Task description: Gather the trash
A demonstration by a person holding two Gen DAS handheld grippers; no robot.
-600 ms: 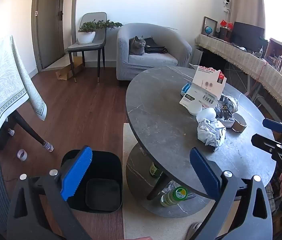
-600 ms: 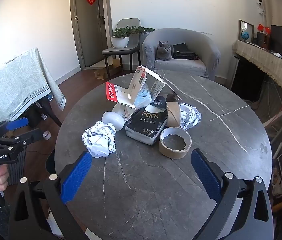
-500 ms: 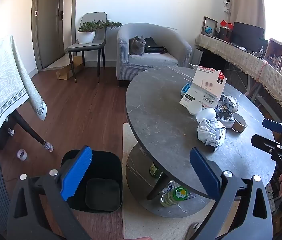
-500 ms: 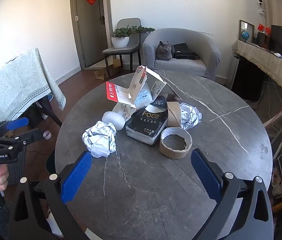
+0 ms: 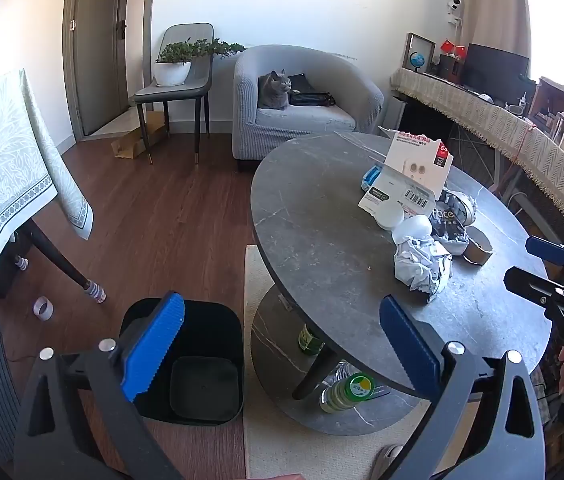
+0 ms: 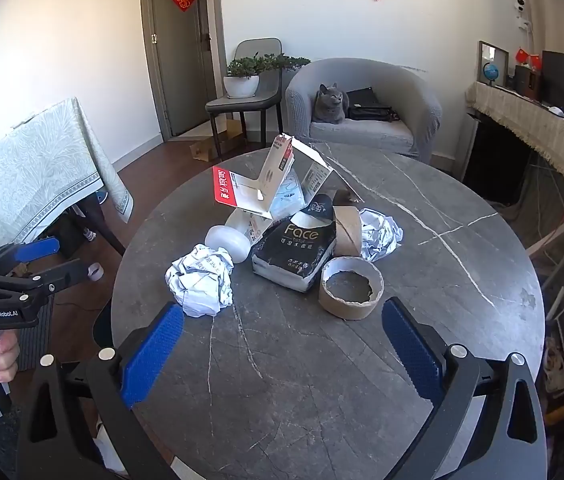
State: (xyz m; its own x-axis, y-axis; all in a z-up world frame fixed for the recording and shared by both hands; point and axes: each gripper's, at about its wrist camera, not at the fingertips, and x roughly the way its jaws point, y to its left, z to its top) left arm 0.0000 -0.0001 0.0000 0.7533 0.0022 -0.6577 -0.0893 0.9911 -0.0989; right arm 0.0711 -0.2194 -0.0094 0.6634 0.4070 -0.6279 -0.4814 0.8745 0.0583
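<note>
A pile of trash lies on the round grey table (image 6: pixel 422 280): a crumpled paper ball (image 6: pixel 200 280), a white cup (image 6: pixel 228 242), a black tissue pack (image 6: pixel 298 254), a cardboard tape core (image 6: pixel 350 288), a foil ball (image 6: pixel 380 232) and an opened red-and-white box (image 6: pixel 262 190). The paper ball also shows in the left wrist view (image 5: pixel 422 266). A black trash bin (image 5: pixel 190 360) stands on the floor left of the table. My left gripper (image 5: pixel 282 348) is open and empty above the bin and the table edge. My right gripper (image 6: pixel 282 352) is open and empty over the table, just short of the pile.
A grey cat (image 6: pixel 330 104) sits in an armchair (image 6: pixel 366 108) behind the table. A chair with a plant (image 5: pixel 180 68) stands by the door. A cloth-covered table (image 5: pixel 6 168) is at the left. Bottles (image 5: pixel 346 392) stand on the table's lower shelf.
</note>
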